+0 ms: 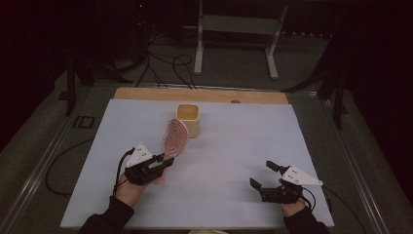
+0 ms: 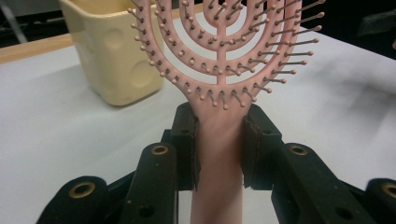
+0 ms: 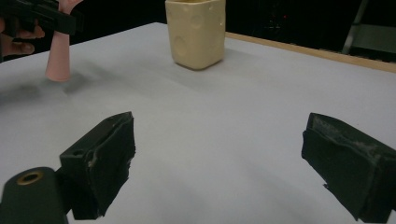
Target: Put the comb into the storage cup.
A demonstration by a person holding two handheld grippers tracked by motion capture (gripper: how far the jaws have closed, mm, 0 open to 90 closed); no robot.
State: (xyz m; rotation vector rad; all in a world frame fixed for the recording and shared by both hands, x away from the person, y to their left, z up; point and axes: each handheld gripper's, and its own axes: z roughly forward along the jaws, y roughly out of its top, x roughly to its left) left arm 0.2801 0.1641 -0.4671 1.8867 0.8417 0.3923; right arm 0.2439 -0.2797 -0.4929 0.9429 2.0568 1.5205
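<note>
the left gripper sits at the near left of the white table, its forearm coming in low and angled toward the middle, jaws pinching the handle of a pink hairbrush. the brush rises tilted, its head leaning toward the yellow cup just beyond. the left gripper view shows the pads pressed on either side of the handle, bristles facing the camera. the right gripper rests low at the near right, well apart, jaws spread with nothing between. the right gripper view shows the handle's end near or on the table, i cannot tell which.
</note>
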